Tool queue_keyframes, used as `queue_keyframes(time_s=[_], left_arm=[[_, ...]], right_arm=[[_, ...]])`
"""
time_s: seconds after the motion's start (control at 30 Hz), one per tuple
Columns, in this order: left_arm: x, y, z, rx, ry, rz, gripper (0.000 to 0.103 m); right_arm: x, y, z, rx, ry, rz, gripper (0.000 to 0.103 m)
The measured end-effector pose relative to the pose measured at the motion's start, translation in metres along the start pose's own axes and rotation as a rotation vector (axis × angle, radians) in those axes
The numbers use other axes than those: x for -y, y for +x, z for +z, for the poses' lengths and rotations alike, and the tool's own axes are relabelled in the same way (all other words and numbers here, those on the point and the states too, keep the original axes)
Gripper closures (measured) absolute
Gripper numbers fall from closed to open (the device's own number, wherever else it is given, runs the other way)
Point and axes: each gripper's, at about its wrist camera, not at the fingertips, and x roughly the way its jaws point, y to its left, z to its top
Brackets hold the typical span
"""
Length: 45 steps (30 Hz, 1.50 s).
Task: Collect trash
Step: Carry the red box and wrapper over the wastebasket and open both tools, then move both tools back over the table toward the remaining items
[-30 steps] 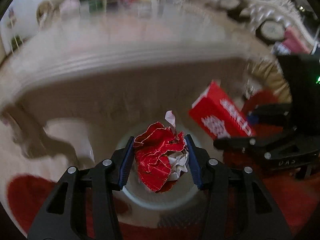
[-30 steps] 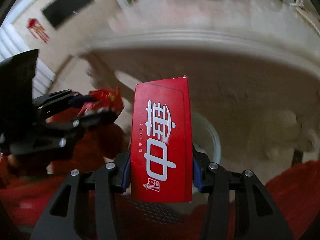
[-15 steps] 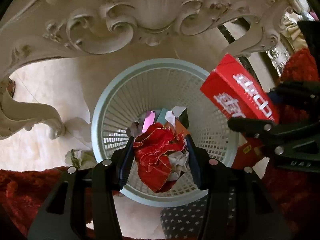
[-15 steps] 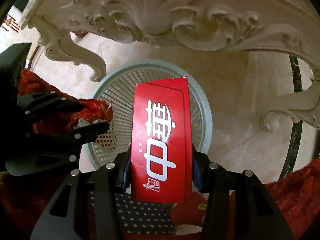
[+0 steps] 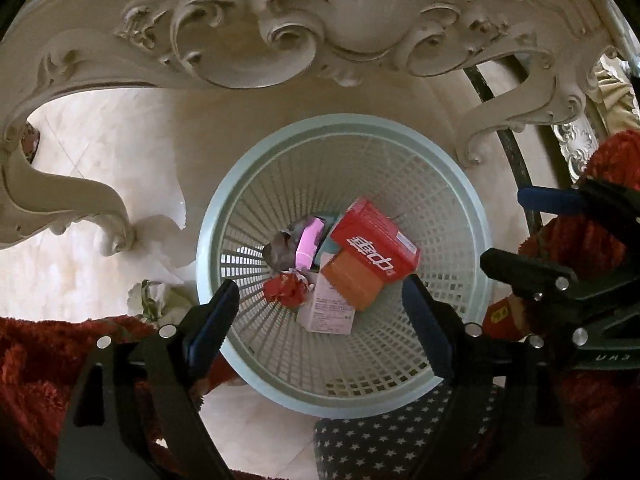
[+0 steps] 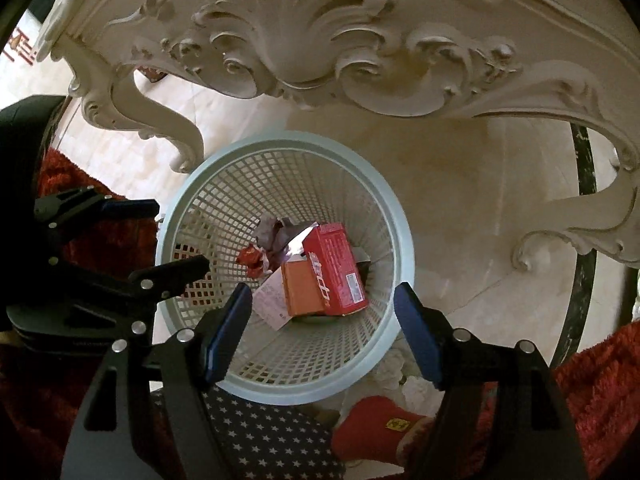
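Note:
A pale blue mesh waste basket [image 5: 476,216] [image 6: 404,236] stands on the floor under an ornate white table. Inside it lie a red carton [image 5: 376,244] [image 6: 338,268], a crumpled red wrapper [image 5: 286,288] [image 6: 250,258], an orange box [image 5: 352,286], a white paper slip [image 5: 328,312] and a pink packet [image 5: 308,242]. My left gripper [image 5: 320,308] is open and empty above the basket's near side. My right gripper [image 6: 322,306] is open and empty above the basket too; it also shows in the left wrist view [image 5: 516,232].
The carved table apron [image 5: 280,40] [image 6: 340,52] and its curled legs [image 5: 80,208] [image 6: 580,232] hang over the basket. A red shaggy rug [image 5: 36,360], a star-patterned cloth [image 5: 380,440] [image 6: 260,432] and a red slipper [image 6: 376,428] lie at the near side.
Both grippers have opened. The crumpled red wrapper and the red carton have dropped from them into the basket.

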Motion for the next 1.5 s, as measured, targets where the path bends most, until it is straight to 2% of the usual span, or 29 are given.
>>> queue_keyframes(time_s=[0.27,0.57,0.67,0.73,0.77,0.8,0.93,1.0,1.07,1.17,1.23,1.27,1.33,1.43,1.5], left_arm=[[0.005,-0.019,-0.005,0.043,0.032,-0.024,0.022],[-0.005,-0.049,-0.013,0.12,0.022,-0.052,0.022],[-0.007,-0.061,-0.015,0.168,0.017,-0.034,0.02],[-0.007,-0.072,-0.016,0.212,0.027,-0.02,0.014],[-0.005,-0.082,-0.016,0.244,0.041,-0.011,0.013],[-0.004,-0.092,-0.017,0.273,0.058,-0.009,0.013],[-0.001,-0.153,-0.014,0.402,0.128,-0.029,0.013],[-0.005,-0.182,-0.007,0.465,0.137,-0.013,0.013],[-0.012,-0.209,0.005,0.532,0.145,0.027,0.013],[-0.031,-0.244,0.039,0.633,0.137,0.118,0.013],[-0.046,-0.259,0.073,0.687,0.113,0.188,0.013],[-0.052,-0.263,0.087,0.709,0.099,0.199,0.013],[-0.075,-0.267,0.132,0.75,0.037,0.193,0.013],[-0.101,-0.26,0.196,0.742,-0.057,0.216,0.013],[-0.112,-0.254,0.229,0.742,-0.095,0.22,0.013]], right_arm=[[-0.005,-0.024,-0.004,0.045,-0.023,0.023,0.033],[-0.007,-0.04,-0.01,0.073,-0.041,0.03,0.033],[-0.012,-0.042,-0.009,0.073,-0.068,0.027,0.033],[-0.017,-0.049,-0.009,0.079,-0.092,0.036,0.033],[-0.019,-0.055,-0.009,0.089,-0.102,0.047,0.033],[-0.022,-0.065,-0.007,0.115,-0.115,0.07,0.033],[-0.028,-0.131,0.004,0.326,-0.159,0.133,0.033],[-0.018,-0.173,0.017,0.476,-0.128,0.146,0.033],[-0.002,-0.201,0.032,0.598,-0.084,0.106,0.033],[0.029,-0.228,0.069,0.741,0.004,-0.008,0.033],[0.047,-0.233,0.097,0.789,0.06,-0.041,0.033],[0.056,-0.233,0.118,0.808,0.088,-0.072,0.033],[0.067,-0.224,0.156,0.805,0.095,-0.137,0.033],[0.074,-0.202,0.204,0.752,0.075,-0.161,0.034],[0.075,-0.185,0.224,0.717,0.065,-0.169,0.034]])
